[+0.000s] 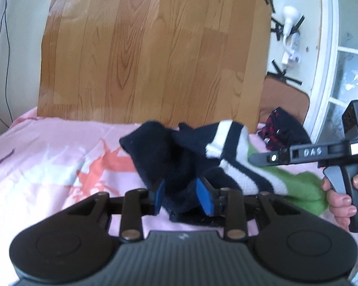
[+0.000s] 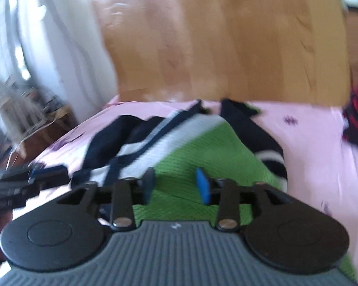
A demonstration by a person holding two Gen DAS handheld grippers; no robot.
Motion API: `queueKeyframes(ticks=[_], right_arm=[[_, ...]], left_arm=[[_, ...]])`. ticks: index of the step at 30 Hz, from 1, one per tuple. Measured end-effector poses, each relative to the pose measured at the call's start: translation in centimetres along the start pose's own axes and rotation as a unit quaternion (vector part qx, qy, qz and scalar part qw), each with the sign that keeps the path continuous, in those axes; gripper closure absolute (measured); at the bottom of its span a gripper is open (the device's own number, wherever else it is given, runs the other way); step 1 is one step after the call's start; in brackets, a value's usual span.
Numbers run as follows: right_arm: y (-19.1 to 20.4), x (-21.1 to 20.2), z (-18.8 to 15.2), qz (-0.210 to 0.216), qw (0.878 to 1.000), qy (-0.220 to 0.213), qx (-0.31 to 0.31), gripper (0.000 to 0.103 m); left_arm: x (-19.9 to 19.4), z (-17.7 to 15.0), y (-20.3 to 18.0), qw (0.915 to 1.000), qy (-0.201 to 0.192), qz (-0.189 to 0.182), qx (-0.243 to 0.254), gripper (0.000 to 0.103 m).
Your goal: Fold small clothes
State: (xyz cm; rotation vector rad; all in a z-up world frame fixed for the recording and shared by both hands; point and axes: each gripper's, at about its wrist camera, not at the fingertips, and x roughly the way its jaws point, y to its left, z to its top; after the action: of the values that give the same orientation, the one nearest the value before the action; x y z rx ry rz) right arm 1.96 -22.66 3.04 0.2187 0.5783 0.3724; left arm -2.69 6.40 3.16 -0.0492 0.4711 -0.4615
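The small knitted garment of navy, white-striped and green wool (image 1: 226,152) lies crumpled on the pink patterned bedsheet (image 1: 47,157), in front of a wood-grain board (image 1: 155,47) standing at the bed's far edge. The left gripper (image 1: 183,196) has its blue pads partly apart, with a navy fold of the garment between them; whether the pads press on it cannot be told. The right gripper (image 2: 176,186), held in a person's hand (image 1: 341,197), stands open over the green part, gripping nothing. A dark red-patterned cloth (image 1: 281,128) lies well apart.
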Motion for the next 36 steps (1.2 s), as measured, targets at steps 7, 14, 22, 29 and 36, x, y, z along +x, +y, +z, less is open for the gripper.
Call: queueKeyframes(ticks=[7,14,22,29,36], right_arm=[[-2.6,0.6,-1.3,0.021,0.992,-0.004,0.12,0.026],[-2.3,1.0,-1.0,0.028,0.992,-0.003,0.126,0.019],[-0.7,1.8,0.7,0.031,0.997,0.002,0.065,0.014],[1.8,2.5,0.6,0.003,0.999,0.015,-0.03,0.048],[3.9,0.6,0.7,-0.018,0.996,-0.018,-0.091,0.077]], left_arm=[[2.0,-1.4,0.7,0.9995,0.028,-0.005,-0.014,0.068],[2.0,-1.3,1.6,0.9984,0.029,-0.022,-0.043,0.066],[1.7,-1.3,1.9,0.9977,0.018,-0.032,-0.057,0.066],[1.7,-1.2,2.2,0.997,0.013,-0.034,-0.068,0.066],[1.3,-1.2,2.6,0.996,-0.001,-0.032,-0.084,0.066]])
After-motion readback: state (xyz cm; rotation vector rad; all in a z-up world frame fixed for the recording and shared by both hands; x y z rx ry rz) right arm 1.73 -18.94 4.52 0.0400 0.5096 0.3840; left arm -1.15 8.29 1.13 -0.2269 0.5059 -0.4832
